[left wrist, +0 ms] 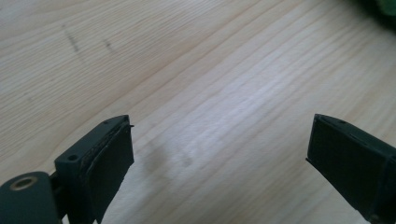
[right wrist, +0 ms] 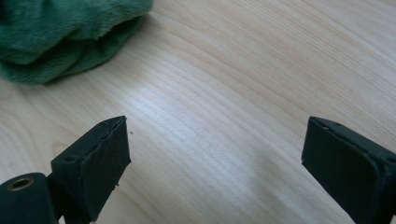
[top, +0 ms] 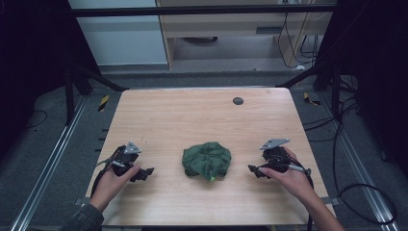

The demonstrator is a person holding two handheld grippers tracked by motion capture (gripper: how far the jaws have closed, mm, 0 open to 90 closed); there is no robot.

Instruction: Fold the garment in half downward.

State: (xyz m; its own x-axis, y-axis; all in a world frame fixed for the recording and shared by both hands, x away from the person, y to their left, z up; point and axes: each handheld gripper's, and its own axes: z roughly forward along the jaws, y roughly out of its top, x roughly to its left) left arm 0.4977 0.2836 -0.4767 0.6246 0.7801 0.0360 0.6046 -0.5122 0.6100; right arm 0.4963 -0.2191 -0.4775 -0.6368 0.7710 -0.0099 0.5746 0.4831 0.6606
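Observation:
A crumpled dark green cloth (top: 207, 160) lies bunched on the wooden table (top: 192, 115), near its front middle. My left gripper (top: 144, 173) rests low over the table to the cloth's left, jaws pointing toward it. In the left gripper view the left gripper (left wrist: 219, 149) is open over bare wood, with an edge of the cloth (left wrist: 380, 7) at the top right corner. My right gripper (top: 253, 169) sits to the cloth's right, also pointing at it. Seen in the right gripper view, it (right wrist: 215, 149) is open and empty, with the fuzzy green cloth (right wrist: 56, 32) at the upper left.
A small dark round hole (top: 237, 100) sits near the table's far edge. Beyond the table are a metal frame, cables (top: 346, 144) on the floor to the right, and a cabinet at the back. Bare wood surrounds the cloth.

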